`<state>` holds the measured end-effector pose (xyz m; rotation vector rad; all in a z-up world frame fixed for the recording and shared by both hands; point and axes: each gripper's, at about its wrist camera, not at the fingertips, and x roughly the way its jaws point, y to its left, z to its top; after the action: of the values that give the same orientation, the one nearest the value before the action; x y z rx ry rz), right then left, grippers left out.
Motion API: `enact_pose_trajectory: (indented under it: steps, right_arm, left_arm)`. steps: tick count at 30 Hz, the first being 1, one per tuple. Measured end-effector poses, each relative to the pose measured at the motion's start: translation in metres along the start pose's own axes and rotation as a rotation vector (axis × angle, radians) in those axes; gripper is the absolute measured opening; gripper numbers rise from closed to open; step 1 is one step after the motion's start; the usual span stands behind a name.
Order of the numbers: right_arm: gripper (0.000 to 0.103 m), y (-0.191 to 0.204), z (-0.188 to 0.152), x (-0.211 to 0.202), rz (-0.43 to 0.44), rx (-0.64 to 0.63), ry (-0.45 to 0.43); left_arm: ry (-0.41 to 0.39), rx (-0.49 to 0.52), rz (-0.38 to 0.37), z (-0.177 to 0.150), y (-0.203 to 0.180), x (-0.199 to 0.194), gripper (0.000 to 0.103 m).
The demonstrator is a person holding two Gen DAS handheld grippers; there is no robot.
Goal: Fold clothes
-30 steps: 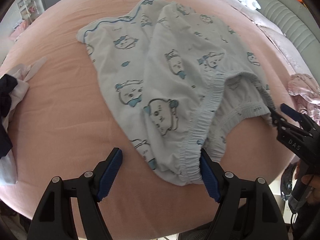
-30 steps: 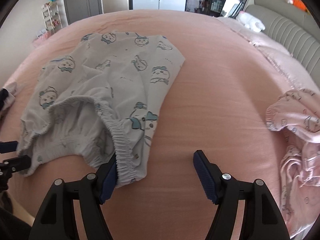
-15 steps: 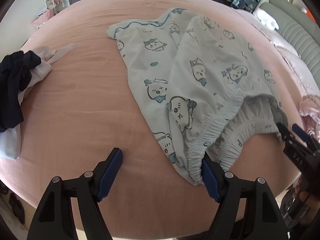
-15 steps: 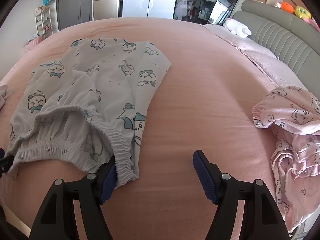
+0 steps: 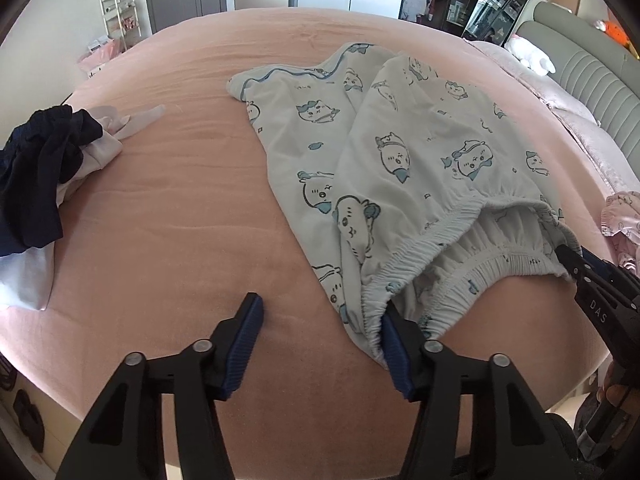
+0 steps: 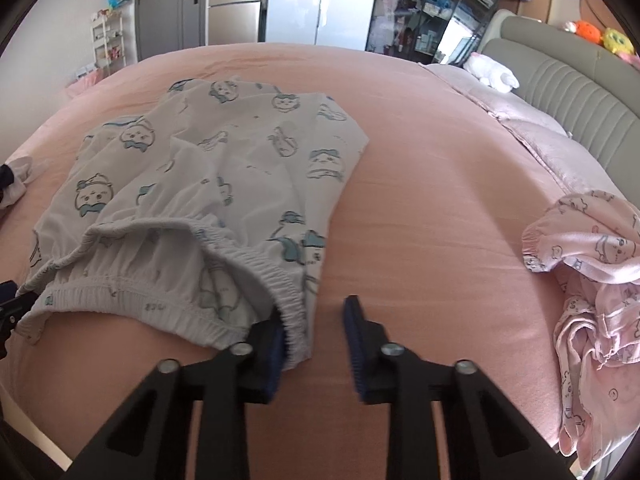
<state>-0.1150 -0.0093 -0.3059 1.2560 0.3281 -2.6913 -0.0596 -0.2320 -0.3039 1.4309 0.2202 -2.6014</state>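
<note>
White pyjama pants [image 5: 400, 152] printed with blue cartoon faces lie flat on the pink bed [image 5: 180, 220], elastic waistband toward me. My left gripper [image 5: 320, 344] is open, its right finger touching the left corner of the waistband [image 5: 374, 320]. In the right wrist view the pants [image 6: 224, 168] reach down to my right gripper [image 6: 316, 344], which is open with a narrowed gap. The right waistband corner [image 6: 296, 328] lies against its left finger, partly inside the gap. The right gripper [image 5: 574, 258] also shows at the far corner in the left wrist view.
A dark garment on white cloth [image 5: 36, 168] lies at the bed's left edge. Crumpled pink pyjamas [image 6: 592, 264] sit at the right edge. A grey headboard [image 6: 580, 92] and a white plush toy [image 6: 492, 70] are at the far right. The bed's front edge is just below both grippers.
The right gripper's fingers have come closer together at the waistband corner. Both views have tilted up, showing more of the room. The left gripper stays open at the left corner.
</note>
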Motion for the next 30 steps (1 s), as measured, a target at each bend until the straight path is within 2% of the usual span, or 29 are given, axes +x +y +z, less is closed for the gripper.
enact_pose_trajectory:
  steps: [1, 2, 4, 6, 8, 13, 24, 30]
  right_arm:
    - [0.015, 0.003, 0.001, -0.002, -0.004, -0.007, -0.006]
    - [0.009, 0.005, 0.002, -0.003, -0.008, -0.015, -0.013]
    - [0.008, 0.010, 0.004, -0.008, -0.021, -0.036, -0.033]
    - [0.008, 0.012, 0.009, -0.013, -0.017, -0.044, -0.048]
    - [0.008, 0.012, 0.016, -0.020, -0.001, -0.028, -0.055]
    - [0.008, 0.018, 0.040, -0.046, 0.000, -0.022, -0.124]
    - [0.008, 0.017, 0.101, -0.103, -0.015, -0.017, -0.263]
    - [0.008, 0.008, 0.144, -0.148, -0.040, -0.026, -0.372]
  left_arm:
    - [-0.005, -0.001, 0.005, 0.000, 0.000, -0.001, 0.046]
    - [-0.011, -0.002, 0.019, 0.002, -0.001, 0.000, 0.044]
    - [-0.029, -0.007, 0.044, 0.004, -0.003, -0.002, 0.027]
    - [-0.048, -0.018, 0.048, 0.005, -0.002, -0.011, 0.019]
    - [-0.061, -0.028, 0.040, 0.009, 0.001, -0.019, 0.016]
    - [-0.111, -0.019, 0.062, 0.024, 0.006, -0.037, 0.014]
    - [-0.234, -0.063, 0.033, 0.091, 0.009, -0.089, 0.014]
    - [-0.371, -0.035, 0.032, 0.145, 0.004, -0.141, 0.014]
